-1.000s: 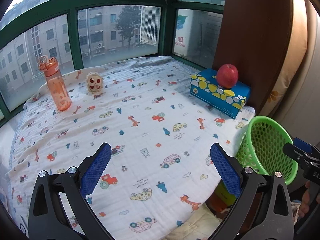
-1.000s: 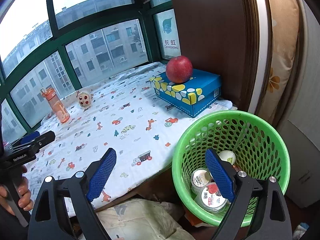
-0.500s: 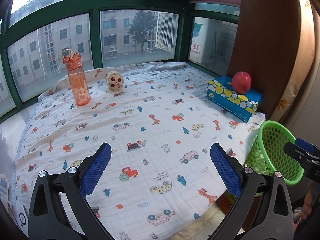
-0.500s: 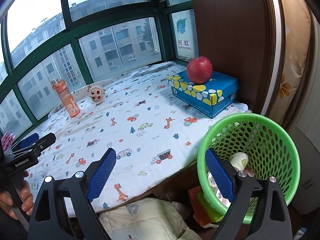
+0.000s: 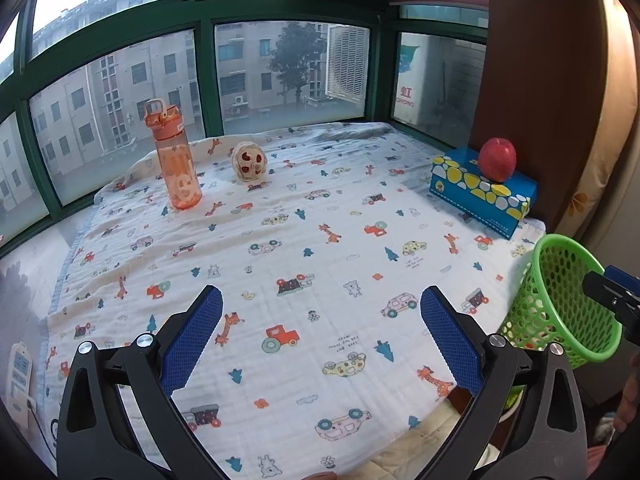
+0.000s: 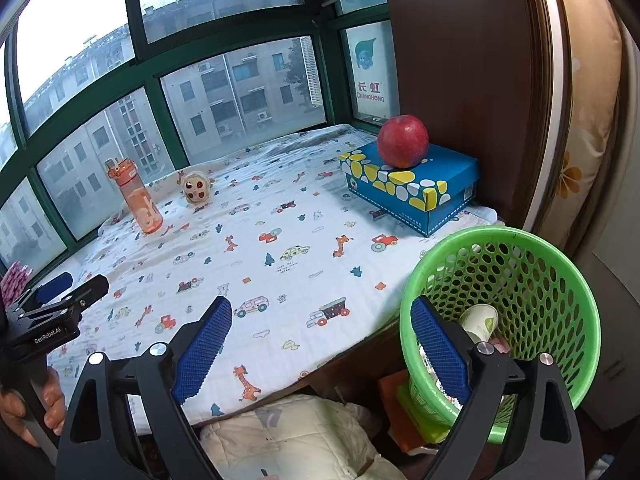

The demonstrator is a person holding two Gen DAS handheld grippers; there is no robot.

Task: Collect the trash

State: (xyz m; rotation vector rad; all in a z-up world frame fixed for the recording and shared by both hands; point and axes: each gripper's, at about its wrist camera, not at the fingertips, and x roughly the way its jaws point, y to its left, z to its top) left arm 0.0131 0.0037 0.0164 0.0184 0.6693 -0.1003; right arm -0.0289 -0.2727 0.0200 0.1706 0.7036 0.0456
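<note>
A green mesh basket [image 6: 560,264] stands beside the table's right end and holds a white paper cup [image 6: 480,322] and other trash that is mostly hidden. It also shows in the left wrist view [image 5: 560,280]. My right gripper [image 6: 322,344] is open and empty, its right finger in front of the basket's near rim. My left gripper [image 5: 320,334] is open and empty above the near part of the patterned cloth [image 5: 320,240]. A small round cream object with red spots [image 5: 249,160] lies at the far side, also in the right wrist view [image 6: 196,190].
An orange bottle [image 5: 174,160] stands at the far left. A red apple [image 5: 497,159] sits on a blue box [image 5: 480,196] at the far right by a brown panel. Windows ring the far edge. Pale bedding [image 6: 296,436] lies below the table's near edge.
Both grippers have pulled back and turned left: the table looks farther and the basket has slid right in both views. Both stay open and empty.
</note>
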